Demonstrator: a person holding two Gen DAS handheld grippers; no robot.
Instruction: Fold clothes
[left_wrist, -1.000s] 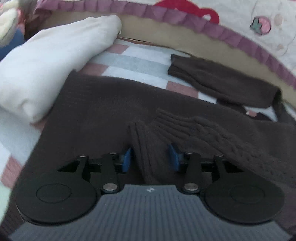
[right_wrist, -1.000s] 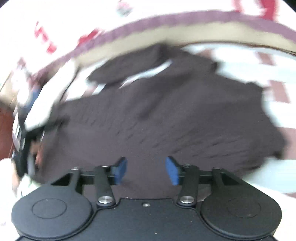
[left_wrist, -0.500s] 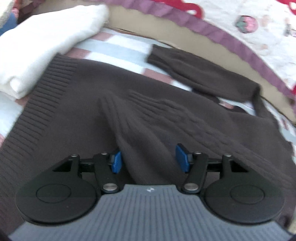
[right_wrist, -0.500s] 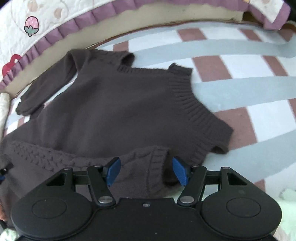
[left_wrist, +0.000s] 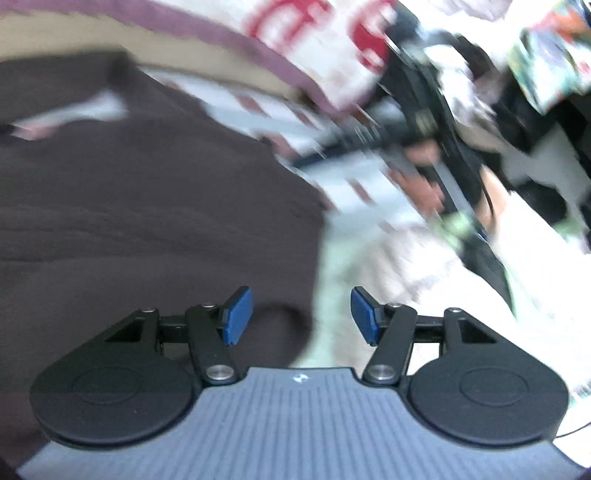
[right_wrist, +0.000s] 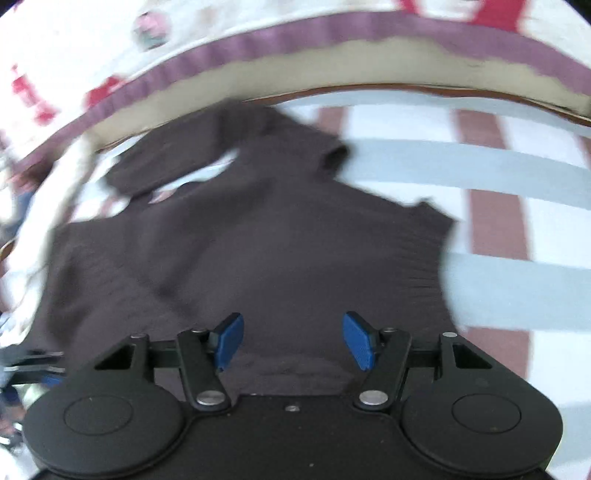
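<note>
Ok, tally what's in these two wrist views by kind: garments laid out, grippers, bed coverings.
Brown sweater: 1
Grippers, left gripper and right gripper: 2
Bed coverings, striped sheet and quilt with purple trim: 2
Total: 5

Bed with a checked sheet

The bed sheet (right_wrist: 517, 295), in white, grey-blue and reddish-brown checks, carries a dark brown sweater (right_wrist: 258, 240) spread flat, one sleeve lying toward the purple-edged quilt (right_wrist: 332, 33) along the far side.
</note>
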